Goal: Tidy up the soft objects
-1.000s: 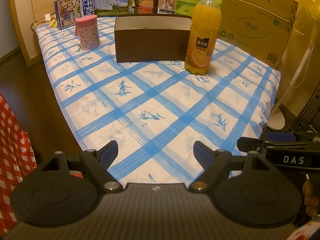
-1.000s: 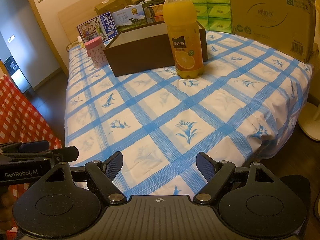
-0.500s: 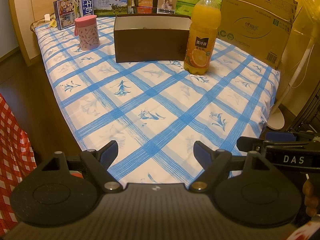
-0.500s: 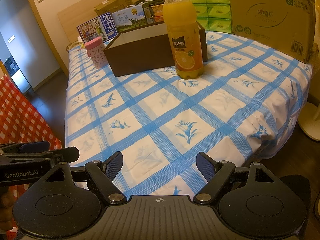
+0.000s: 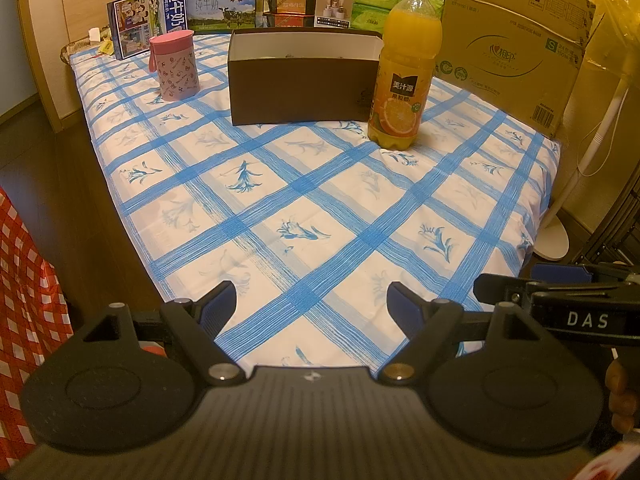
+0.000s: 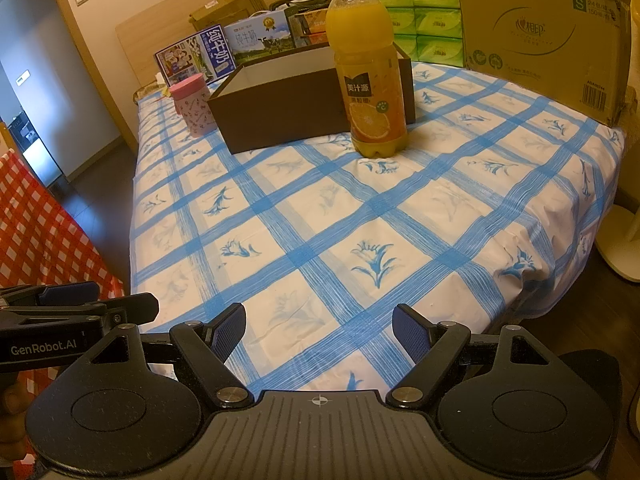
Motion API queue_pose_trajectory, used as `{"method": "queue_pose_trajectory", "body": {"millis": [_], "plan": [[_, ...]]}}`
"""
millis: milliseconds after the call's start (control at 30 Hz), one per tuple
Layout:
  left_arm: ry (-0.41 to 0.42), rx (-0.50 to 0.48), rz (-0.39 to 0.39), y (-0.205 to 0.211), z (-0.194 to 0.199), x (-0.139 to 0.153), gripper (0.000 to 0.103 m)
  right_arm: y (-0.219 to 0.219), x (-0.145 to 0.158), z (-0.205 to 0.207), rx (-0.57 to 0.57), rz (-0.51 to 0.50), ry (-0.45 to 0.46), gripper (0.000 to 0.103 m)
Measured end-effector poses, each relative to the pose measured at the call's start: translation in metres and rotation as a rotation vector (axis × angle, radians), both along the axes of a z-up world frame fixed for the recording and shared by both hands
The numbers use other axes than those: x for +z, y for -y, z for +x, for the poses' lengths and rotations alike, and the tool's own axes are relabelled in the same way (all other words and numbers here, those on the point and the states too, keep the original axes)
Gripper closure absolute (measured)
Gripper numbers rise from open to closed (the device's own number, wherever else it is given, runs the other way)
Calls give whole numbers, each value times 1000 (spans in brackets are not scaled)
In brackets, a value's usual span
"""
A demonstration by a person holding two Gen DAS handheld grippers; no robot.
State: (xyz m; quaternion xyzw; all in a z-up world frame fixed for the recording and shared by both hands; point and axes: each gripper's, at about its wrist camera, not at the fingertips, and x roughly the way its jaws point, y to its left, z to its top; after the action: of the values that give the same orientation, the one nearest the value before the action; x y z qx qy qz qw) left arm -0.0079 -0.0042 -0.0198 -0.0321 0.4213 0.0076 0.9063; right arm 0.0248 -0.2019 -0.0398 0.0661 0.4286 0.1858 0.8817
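Both grippers hang at the near edge of a counter (image 5: 320,216) covered by a white cloth with blue checks and flower prints. In the left wrist view the left gripper (image 5: 310,304) fills the bottom of the frame, its fingers (image 5: 218,302) spread wide with nothing between them — only cloth shows in the gap. The right gripper (image 6: 318,330) sits the same way at the bottom of the right wrist view, fingers (image 6: 230,330) wide apart and empty. Each gripper also shows in the other's view: the right one at the lower right edge of the left view, the left one at the lower left edge of the right view. Near the top centre of the left view stands an open brown box (image 5: 304,80); what lies inside cannot be made out. Just right of it, touching or nearly so, an orange juice bottle (image 5: 404,72) stands upright. Left of the box, apart from it, is a pink cup (image 5: 175,66) with a lid. Along the far edge, at the top of the frame, stand milk cartons (image 5: 184,14), green tissue packs (image 5: 374,10) — the soft goods that can be seen — and a big cardboard carton (image 5: 516,48) in the upper right. A red checked cloth (image 5: 24,264) hangs at the left edge.
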Motion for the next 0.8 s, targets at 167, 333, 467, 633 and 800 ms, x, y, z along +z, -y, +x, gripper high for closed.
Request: {"method": "queue_pose_trajectory", "body": {"millis": [167,333,467,633,800], "plan": [[1,0,0,0,0,0,22,0,0,0,0,0,0,23],[0,0,0,0,0,0,22,0,0,0,0,1,0,23],[0,0,0,0,0,0,22,0,0,0,0,1,0,23],[1,-1,-1,0,0,0,22,0,0,0,0,1,0,23],[10,-7,2,2,0,1,22,1,0,1,-1,1,1,23]]}}
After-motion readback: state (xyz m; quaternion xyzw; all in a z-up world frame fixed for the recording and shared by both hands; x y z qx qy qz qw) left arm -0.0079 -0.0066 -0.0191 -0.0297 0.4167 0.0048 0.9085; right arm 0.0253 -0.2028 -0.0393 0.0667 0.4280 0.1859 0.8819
